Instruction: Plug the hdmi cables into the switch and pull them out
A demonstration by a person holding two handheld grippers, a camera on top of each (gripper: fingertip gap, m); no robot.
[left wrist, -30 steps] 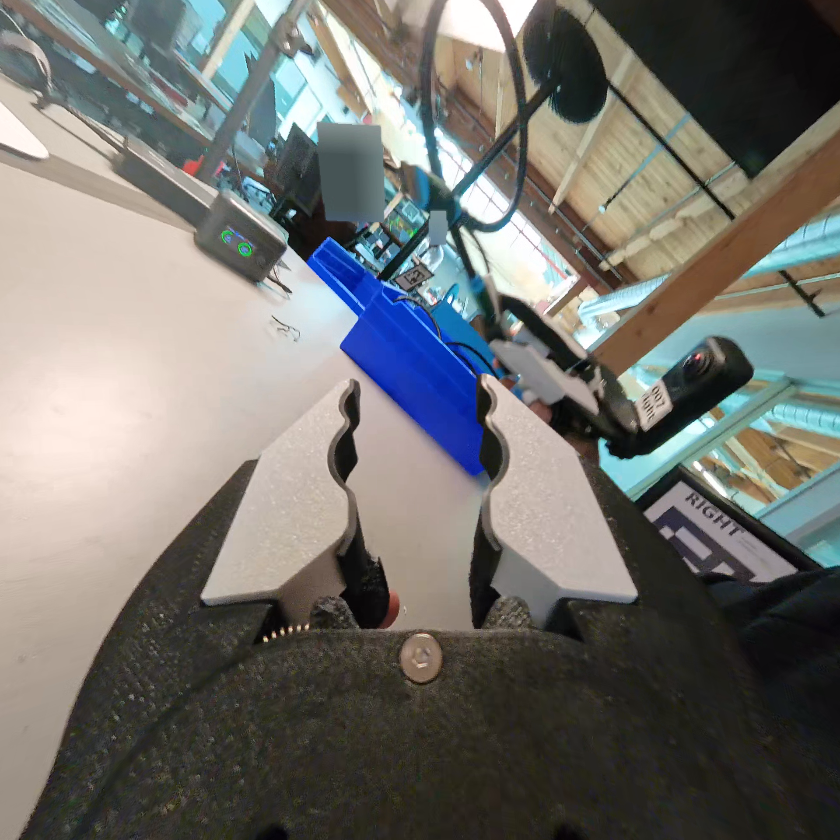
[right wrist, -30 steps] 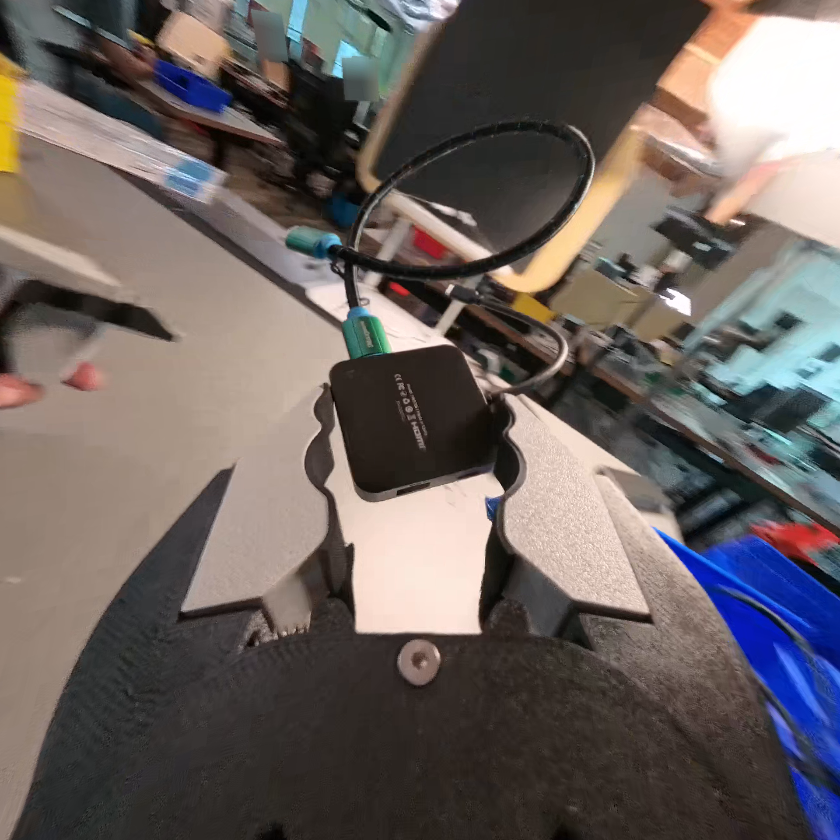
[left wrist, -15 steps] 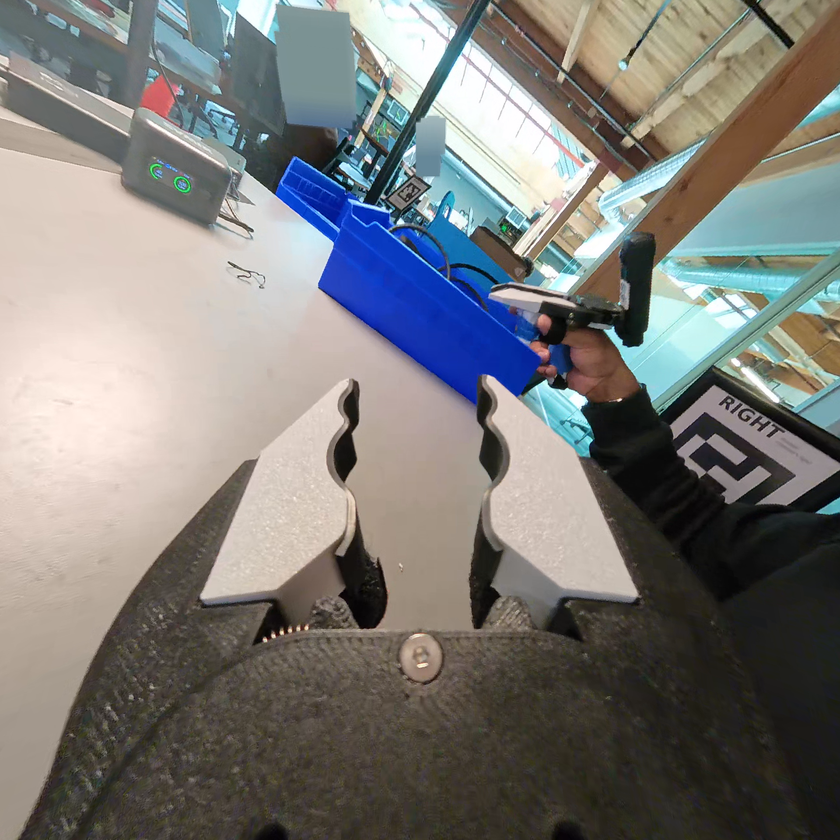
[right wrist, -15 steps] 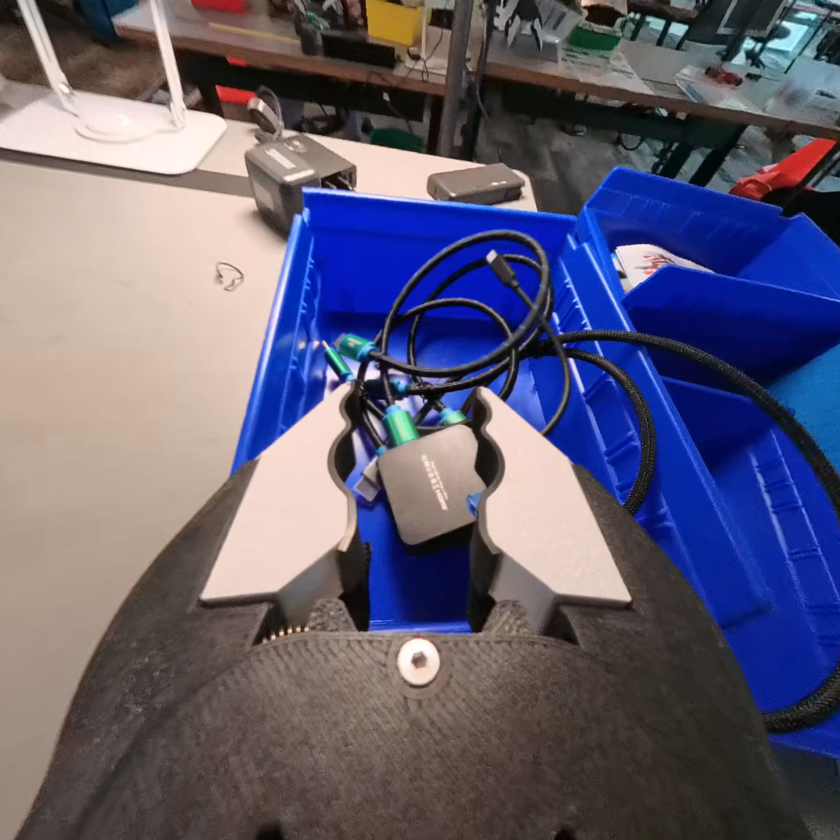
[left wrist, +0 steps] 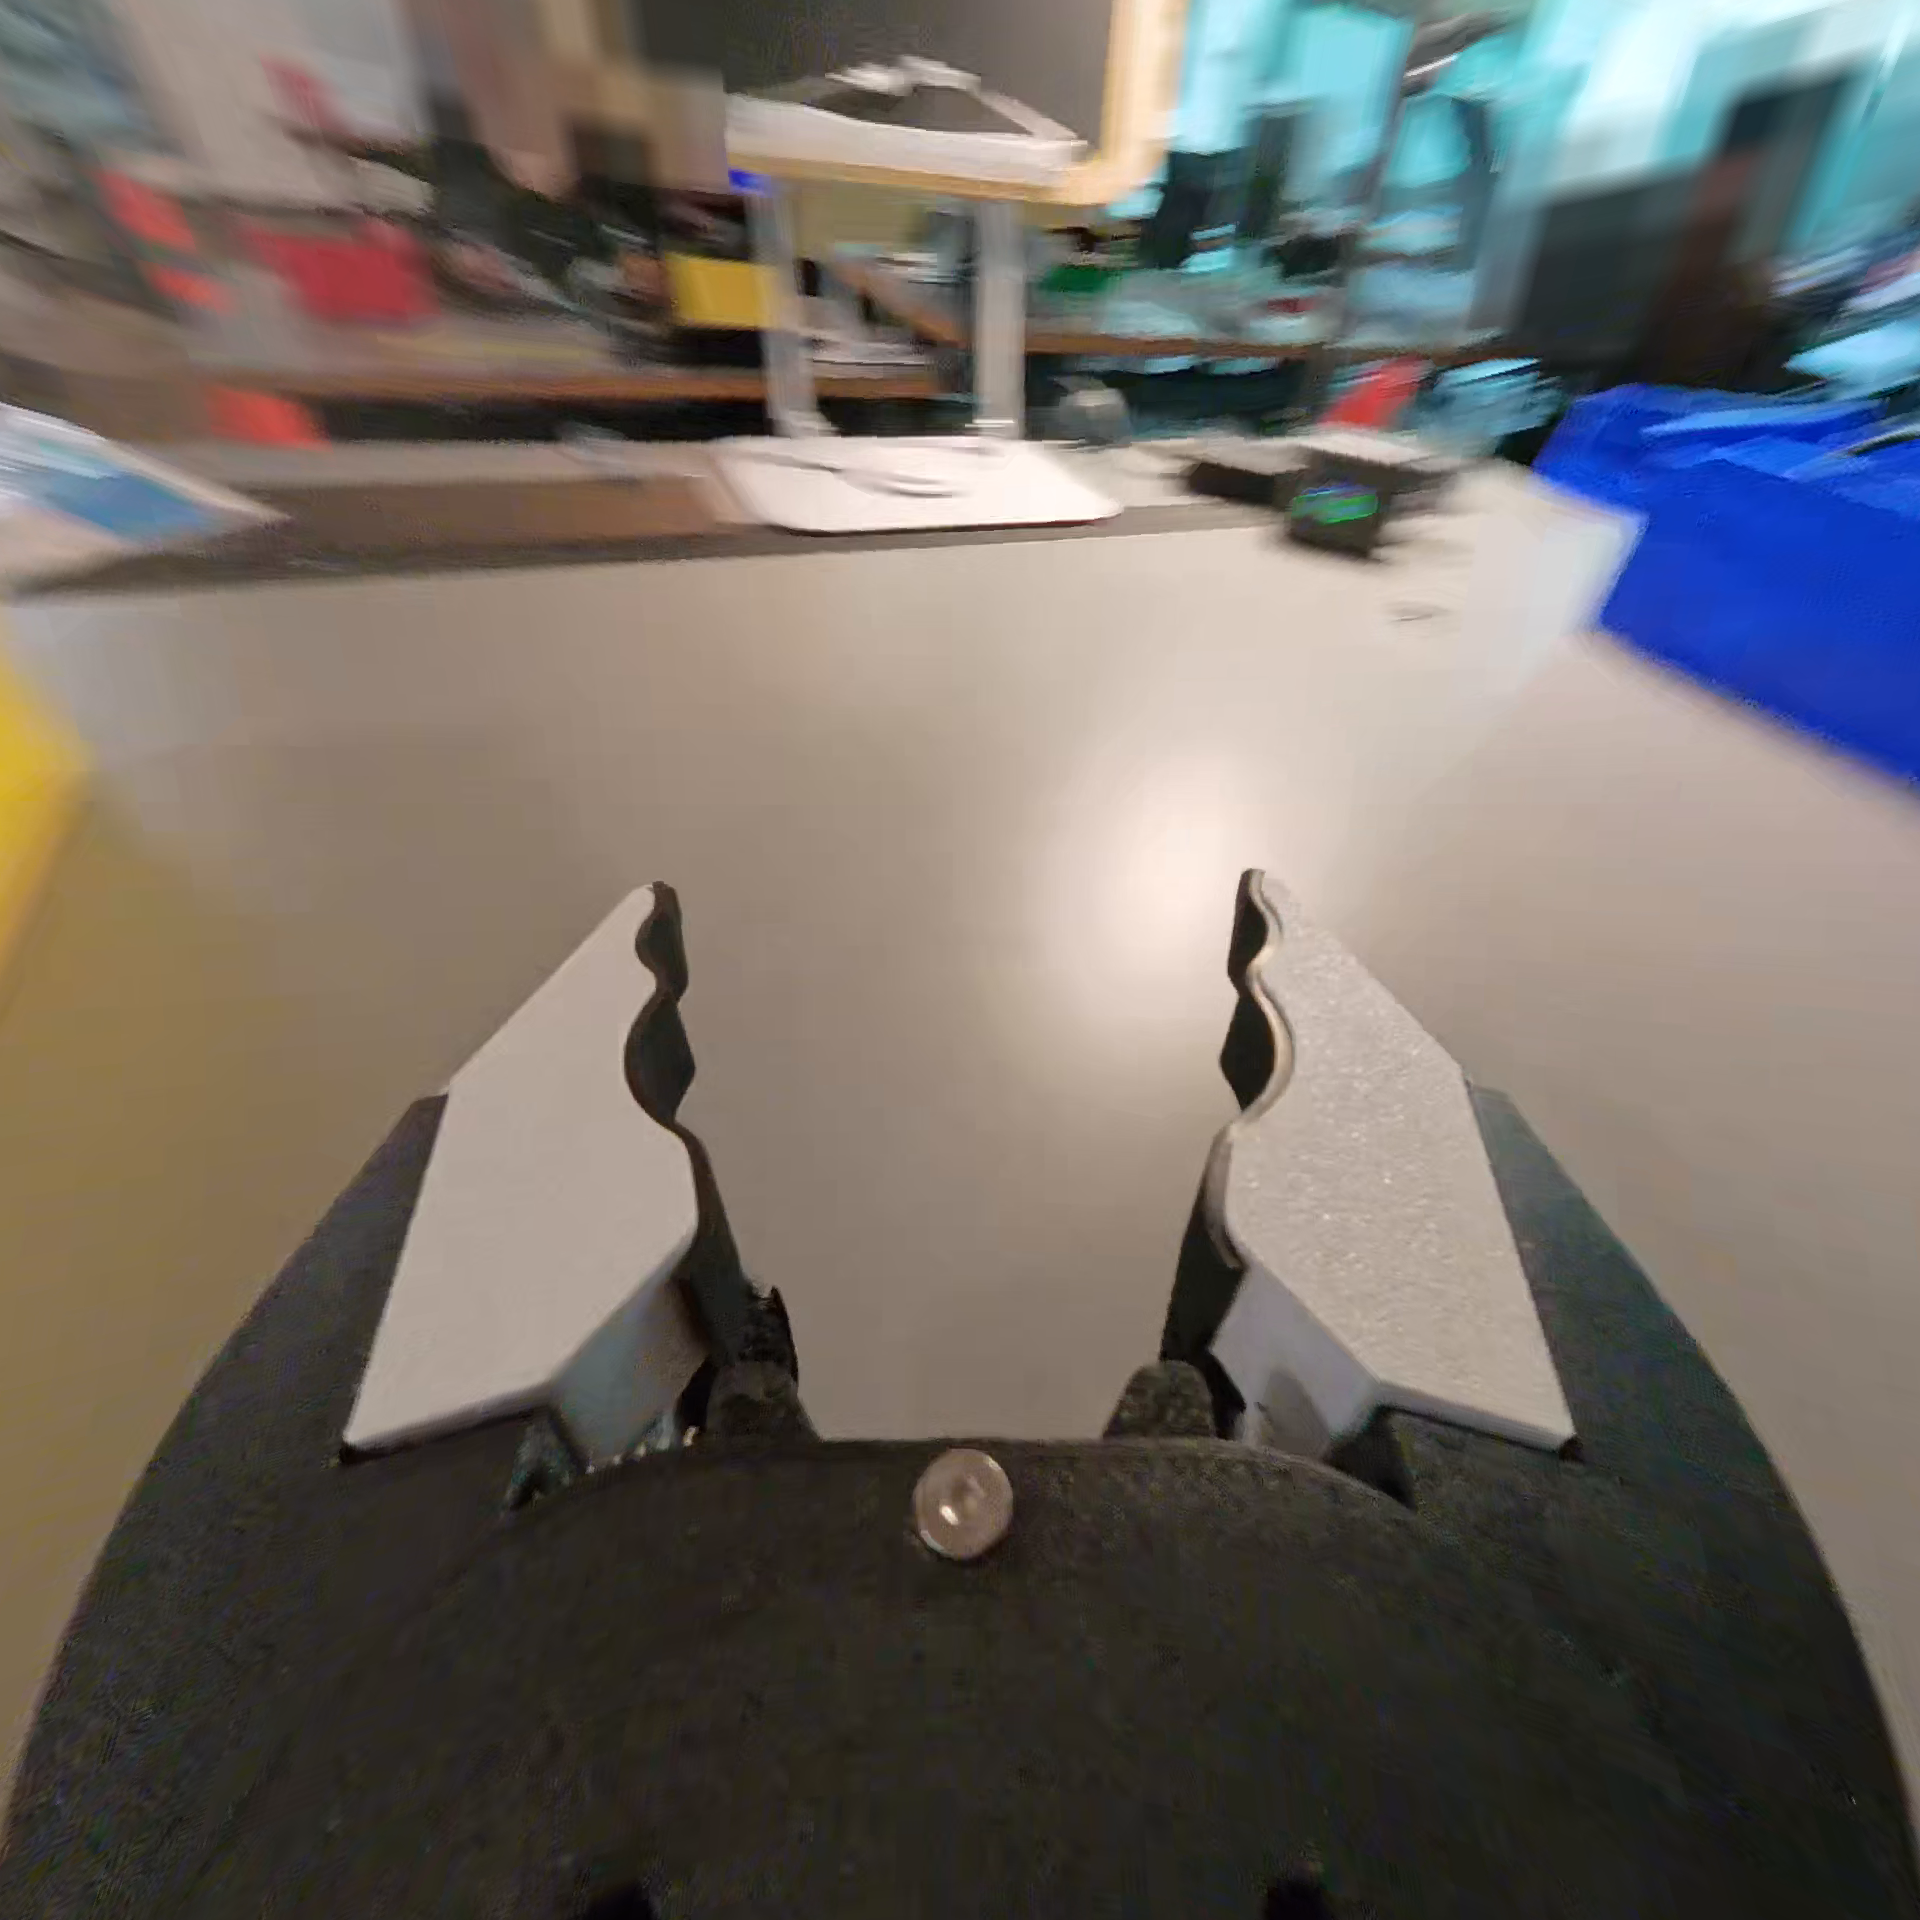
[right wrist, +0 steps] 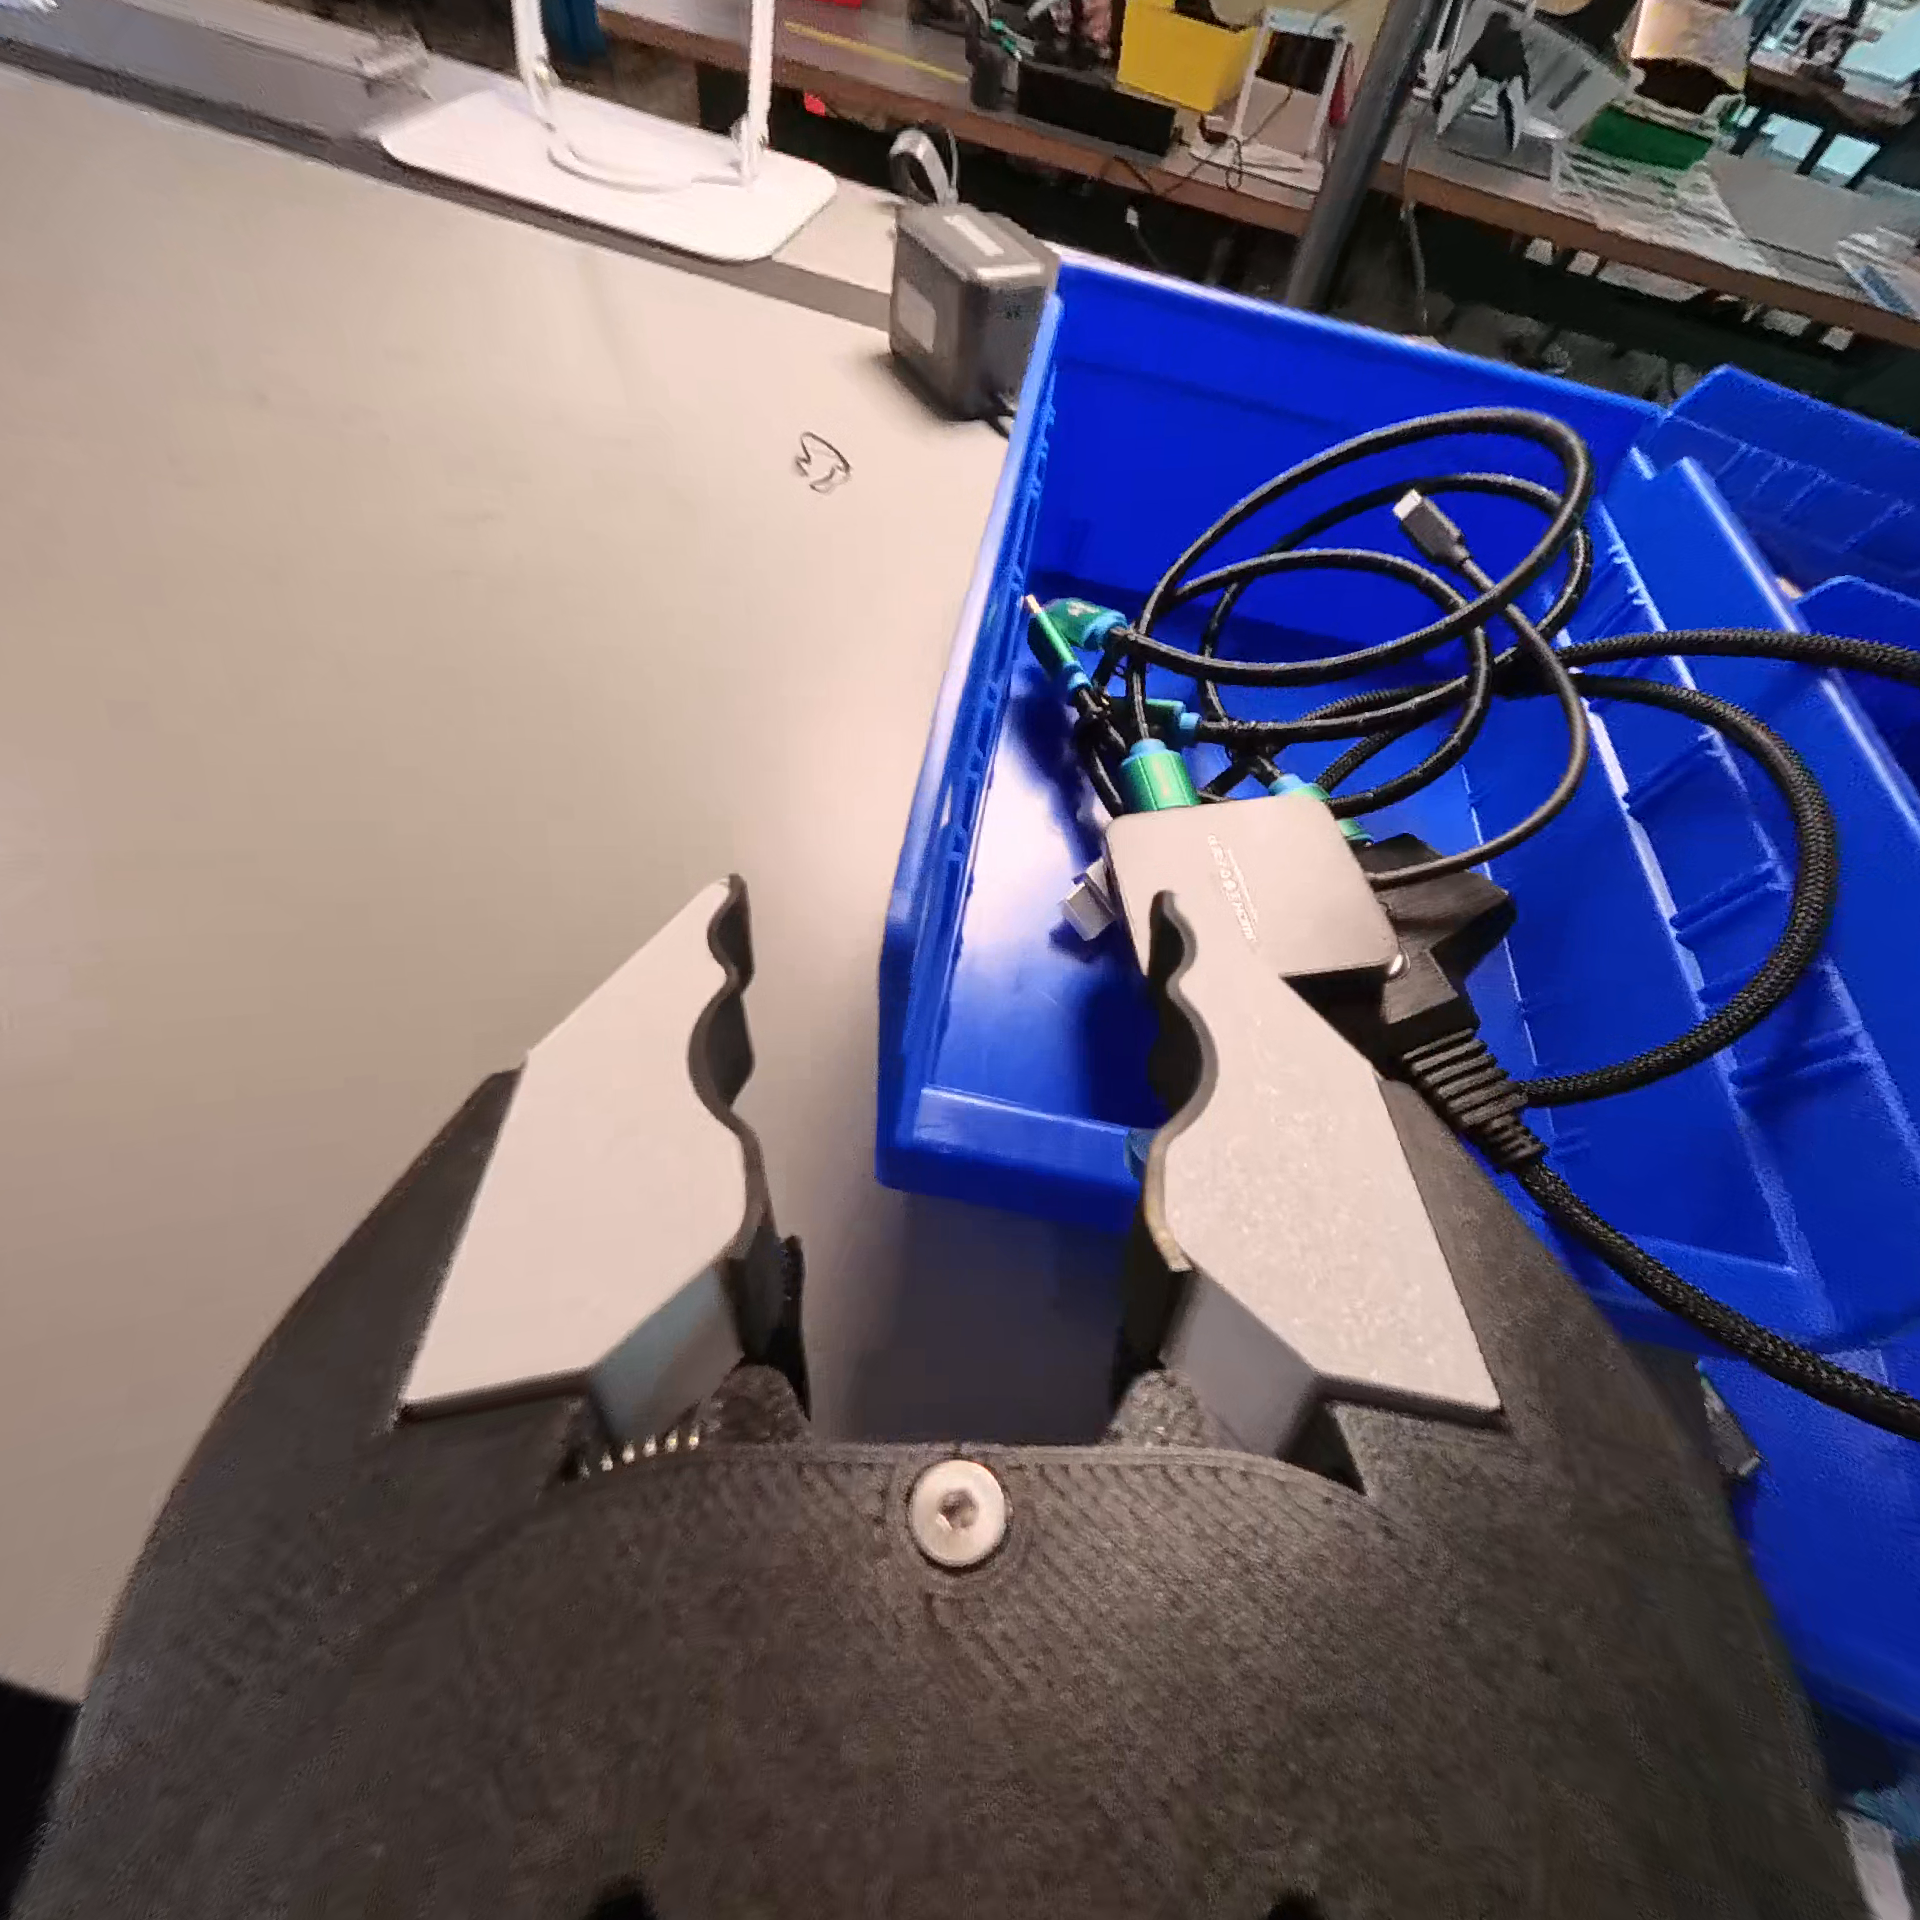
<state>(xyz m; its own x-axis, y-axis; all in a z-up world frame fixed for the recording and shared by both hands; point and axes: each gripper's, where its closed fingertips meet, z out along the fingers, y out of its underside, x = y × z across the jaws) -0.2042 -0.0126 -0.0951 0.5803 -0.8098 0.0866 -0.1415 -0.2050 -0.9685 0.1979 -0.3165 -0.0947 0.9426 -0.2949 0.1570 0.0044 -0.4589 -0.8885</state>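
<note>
Inside the blue bin [right wrist: 1039, 1132], at 1 o'clock from the right gripper [right wrist: 951, 914], lies the dark switch [right wrist: 1247, 899] among coiled black HDMI cables [right wrist: 1455, 623] with green plugs. Right gripper: jaws spread, gripping nothing, positioned over the bin's near left corner. Left gripper [left wrist: 956, 894]: jaws spread wide and empty above the grey table [left wrist: 831, 748]; the bin appears blurred at 2 o'clock.

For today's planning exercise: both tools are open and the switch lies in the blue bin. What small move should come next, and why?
Probably withdraw the right tool, open and empty, from the blue bin. The switch lies inside with its cables, so the put-away looks finished. The left tool is open over bare table.
</note>
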